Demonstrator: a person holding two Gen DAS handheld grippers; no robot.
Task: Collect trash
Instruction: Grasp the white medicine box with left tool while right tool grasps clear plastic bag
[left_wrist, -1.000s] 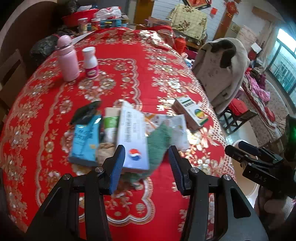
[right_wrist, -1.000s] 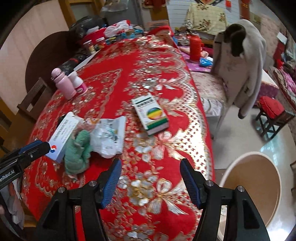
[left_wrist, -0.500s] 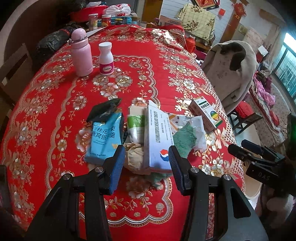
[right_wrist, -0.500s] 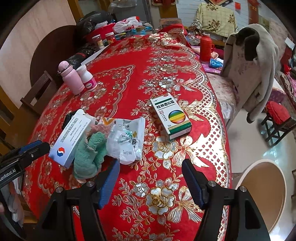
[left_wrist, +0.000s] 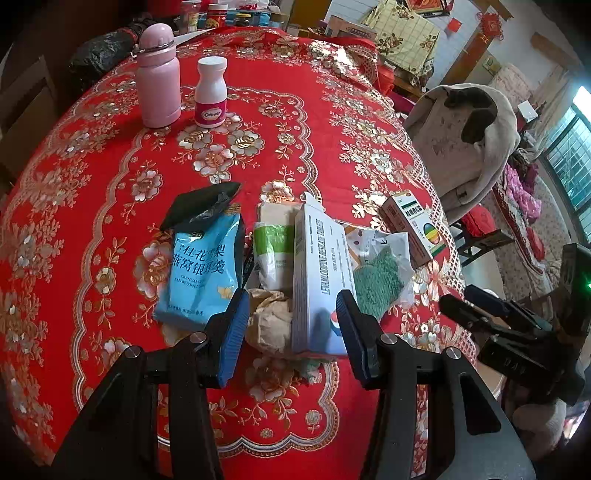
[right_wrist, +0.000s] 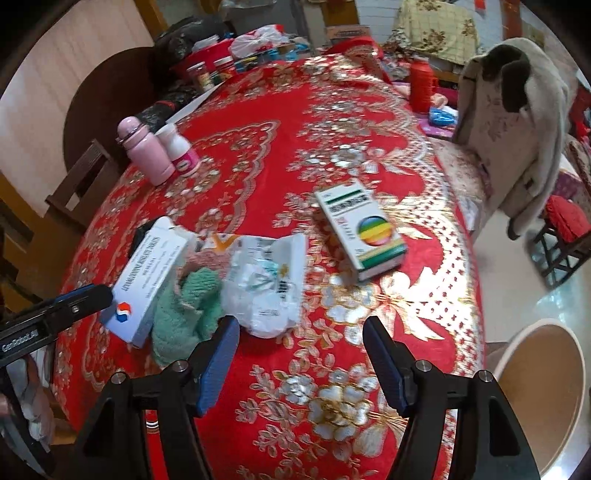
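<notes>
Both claws are being held wide open and empty: the left gripper (left_wrist: 291, 325) over the white box (left_wrist: 319, 280), the right gripper (right_wrist: 301, 354) beside the plastic wrapper (right_wrist: 266, 284).

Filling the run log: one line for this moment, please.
left gripper: open, at white box | right gripper: open, empty | bin: beside table

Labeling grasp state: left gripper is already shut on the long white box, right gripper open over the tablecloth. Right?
Not quite. In the left wrist view the left gripper is open, its fingers either side of the long white box and the crumpled paper, not clamped. The right gripper is open over the tablecloth, as you said.
</notes>
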